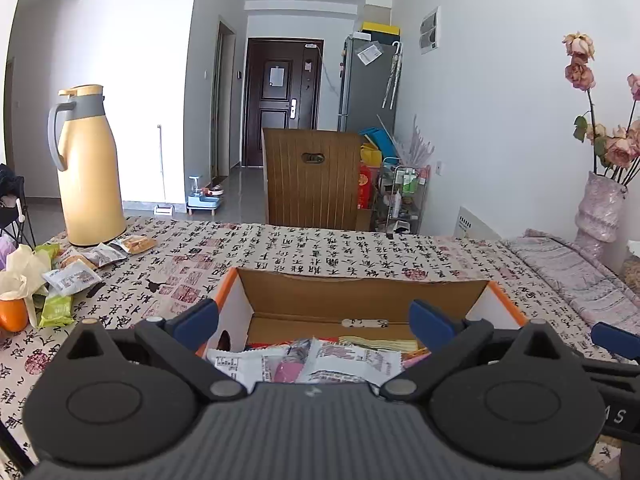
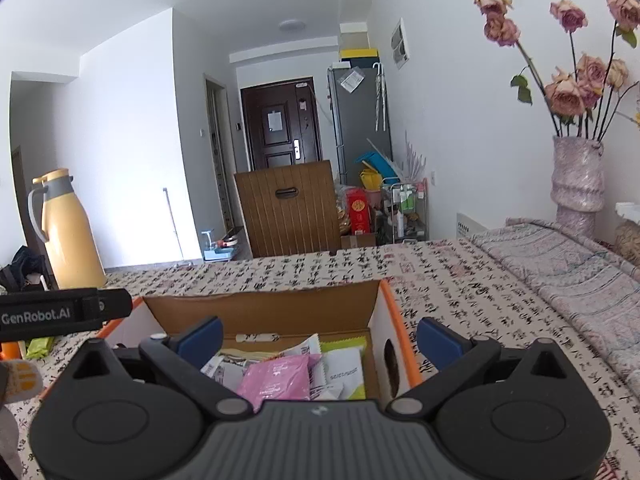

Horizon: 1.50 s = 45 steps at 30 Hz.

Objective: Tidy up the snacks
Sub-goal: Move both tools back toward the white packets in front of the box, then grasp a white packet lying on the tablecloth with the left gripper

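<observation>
Both my grippers hang spread wide with nothing in them: left gripper point(image 1: 316, 322), right gripper point(image 2: 320, 338). Just below and ahead of their tips the cardboard box point(image 1: 360, 290) sits open-topped on the patterned tablecloth point(image 1: 304, 248), long axis crosswise to me. Snack packets point(image 1: 352, 364) lie flat inside, a pink packet point(image 2: 276, 376) on top. More loose packets point(image 1: 76, 276) lie far left by the yellow thermos point(image 1: 90, 168).

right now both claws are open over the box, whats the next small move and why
Probably swing the left claw left toward the loose snack packets beside the yellow flask. Both claws are empty, the box already holds packets, and those remain on the tablecloth.
</observation>
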Each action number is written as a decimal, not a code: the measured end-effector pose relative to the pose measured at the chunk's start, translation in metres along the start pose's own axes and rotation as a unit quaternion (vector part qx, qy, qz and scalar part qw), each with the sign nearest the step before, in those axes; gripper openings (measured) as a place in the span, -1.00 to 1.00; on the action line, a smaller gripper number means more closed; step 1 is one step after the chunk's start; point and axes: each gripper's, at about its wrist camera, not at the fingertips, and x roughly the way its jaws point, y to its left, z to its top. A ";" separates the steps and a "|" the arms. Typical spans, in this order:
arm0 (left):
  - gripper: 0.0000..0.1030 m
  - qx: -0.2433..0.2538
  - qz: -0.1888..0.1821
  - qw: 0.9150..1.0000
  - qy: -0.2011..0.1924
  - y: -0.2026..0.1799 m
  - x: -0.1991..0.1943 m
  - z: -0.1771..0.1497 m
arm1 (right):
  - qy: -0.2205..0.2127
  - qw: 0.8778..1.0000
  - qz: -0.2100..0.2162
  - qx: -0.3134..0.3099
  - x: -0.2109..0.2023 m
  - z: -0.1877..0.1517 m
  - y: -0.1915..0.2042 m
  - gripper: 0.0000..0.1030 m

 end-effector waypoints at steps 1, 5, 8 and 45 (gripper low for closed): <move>1.00 0.003 0.001 1.000 -0.001 -0.001 -0.003 0.000 | -0.002 1.000 -0.001 0.000 -0.002 0.001 0.000 1.00; 1.00 0.013 0.004 1.000 -0.004 -0.003 -0.020 0.000 | -0.001 1.000 -0.003 -0.005 -0.017 0.001 0.000 1.00; 1.00 0.014 0.006 1.000 0.000 -0.004 -0.031 -0.003 | 0.005 1.000 -0.002 -0.010 -0.028 -0.003 0.000 1.00; 0.94 0.050 0.020 0.982 0.183 -0.030 -0.068 -0.134 | 0.105 0.994 -0.008 0.007 -0.125 -0.113 -0.039 1.00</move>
